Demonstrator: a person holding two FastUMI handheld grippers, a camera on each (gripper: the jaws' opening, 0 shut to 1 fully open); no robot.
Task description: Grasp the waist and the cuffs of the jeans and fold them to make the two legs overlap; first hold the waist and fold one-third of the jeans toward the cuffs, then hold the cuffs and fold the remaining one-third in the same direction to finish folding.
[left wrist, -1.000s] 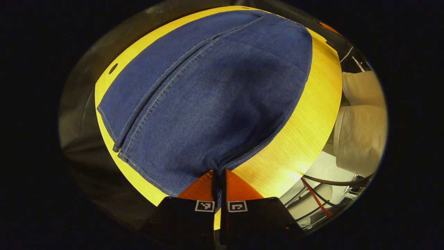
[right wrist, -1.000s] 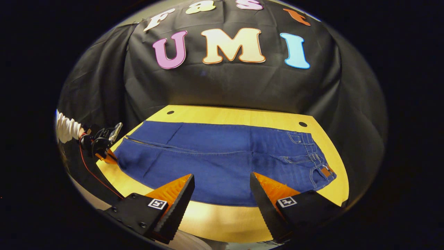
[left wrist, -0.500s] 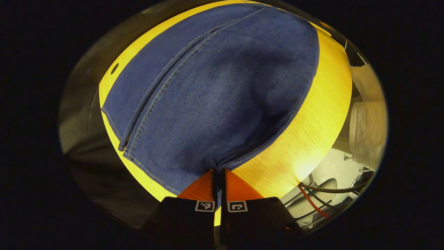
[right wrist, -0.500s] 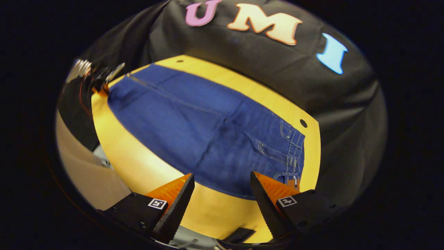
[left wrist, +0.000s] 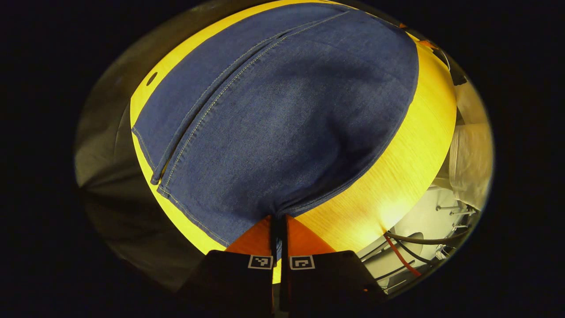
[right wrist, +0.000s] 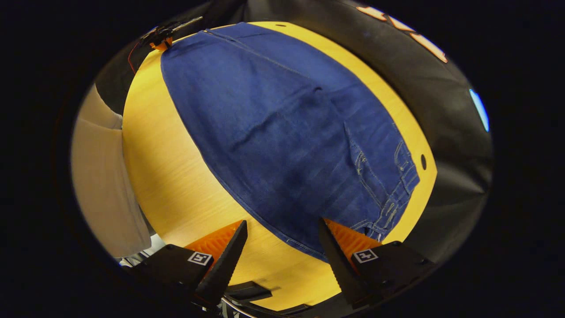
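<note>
Two grippers work jeans (right wrist: 282, 132) spread on the yellow table (right wrist: 167, 176): left gripper (left wrist: 279, 227) stays pinched on a cuff, while right gripper (right wrist: 282, 240), fingers spread, has swung down toward the waist (right wrist: 397, 185), readying the leg-overlap fold.

We see the jeans (right wrist: 282, 132) lying flat on the yellow desk (right wrist: 176, 176), legs overlapped, stretching from the cuffs at the far end to the waist (right wrist: 393, 194) at the near right. Our right tongs (right wrist: 282, 247) hang just above the near edge of the denim, jaws spread wide — nothing between them but desk and the hem of cloth. Far off, the left tongs (right wrist: 161, 42) sit at the cuff corner (right wrist: 176, 44) — touching it.
</note>
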